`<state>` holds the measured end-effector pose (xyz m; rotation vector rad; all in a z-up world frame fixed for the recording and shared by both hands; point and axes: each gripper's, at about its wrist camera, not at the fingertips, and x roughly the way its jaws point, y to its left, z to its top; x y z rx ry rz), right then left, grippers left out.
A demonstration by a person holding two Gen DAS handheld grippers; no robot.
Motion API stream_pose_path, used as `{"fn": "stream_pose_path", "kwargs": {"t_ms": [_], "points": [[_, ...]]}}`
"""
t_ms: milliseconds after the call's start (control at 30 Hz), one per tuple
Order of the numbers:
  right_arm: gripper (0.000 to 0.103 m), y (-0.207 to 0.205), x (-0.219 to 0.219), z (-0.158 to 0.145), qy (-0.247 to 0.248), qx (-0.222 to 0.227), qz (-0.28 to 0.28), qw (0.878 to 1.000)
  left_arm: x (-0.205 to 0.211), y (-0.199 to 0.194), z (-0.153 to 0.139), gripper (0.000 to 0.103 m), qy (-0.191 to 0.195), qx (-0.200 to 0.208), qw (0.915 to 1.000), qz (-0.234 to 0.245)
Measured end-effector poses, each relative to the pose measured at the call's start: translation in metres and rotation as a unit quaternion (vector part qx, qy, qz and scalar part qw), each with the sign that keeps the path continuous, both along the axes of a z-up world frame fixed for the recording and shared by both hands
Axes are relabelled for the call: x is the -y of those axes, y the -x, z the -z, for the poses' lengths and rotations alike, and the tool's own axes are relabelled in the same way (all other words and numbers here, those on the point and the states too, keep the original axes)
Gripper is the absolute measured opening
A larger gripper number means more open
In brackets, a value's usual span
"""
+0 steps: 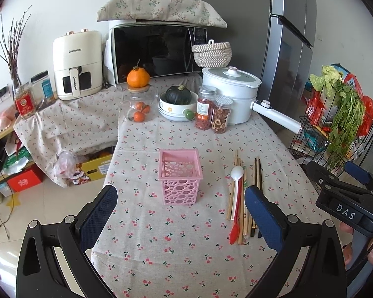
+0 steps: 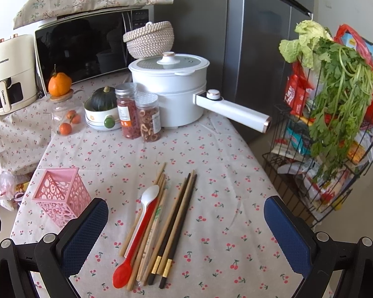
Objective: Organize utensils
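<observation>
A pink perforated utensil holder (image 1: 179,176) (image 2: 61,195) stands empty on the cherry-print tablecloth. To its right lies a pile of utensils: a white spoon (image 1: 236,176) (image 2: 149,195), a red spoon (image 1: 235,231) (image 2: 126,268), several wooden chopsticks (image 1: 243,198) (image 2: 146,236) and dark chopsticks (image 1: 257,173) (image 2: 179,221). My left gripper (image 1: 180,219) is open and empty, hovering in front of the holder. My right gripper (image 2: 186,231) is open and empty, above the utensil pile; its body shows at the right edge of the left wrist view (image 1: 345,198).
At the table's back stand a white electric pot (image 2: 171,84) with its handle jutting right, two snack jars (image 2: 139,114), a bowl with a squash (image 1: 177,104), a glass jar with oranges (image 1: 138,106), a microwave (image 1: 156,52). A wire rack with greens (image 2: 335,124) stands right of the table.
</observation>
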<state>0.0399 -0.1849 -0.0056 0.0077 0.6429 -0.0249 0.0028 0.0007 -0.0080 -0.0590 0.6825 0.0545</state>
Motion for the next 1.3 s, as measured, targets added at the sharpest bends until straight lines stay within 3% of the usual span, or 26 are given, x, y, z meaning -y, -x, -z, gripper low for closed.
{"fn": "stream_pose_path", "kwargs": {"t_ms": [1300], "points": [[0.103, -0.0009, 0.0007, 0.0043, 0.003, -0.005, -0.002, 1.000, 0.0051, -0.0005, 0.0000, 0.103, -0.010, -0.011, 0.9999, 0.004]]}}
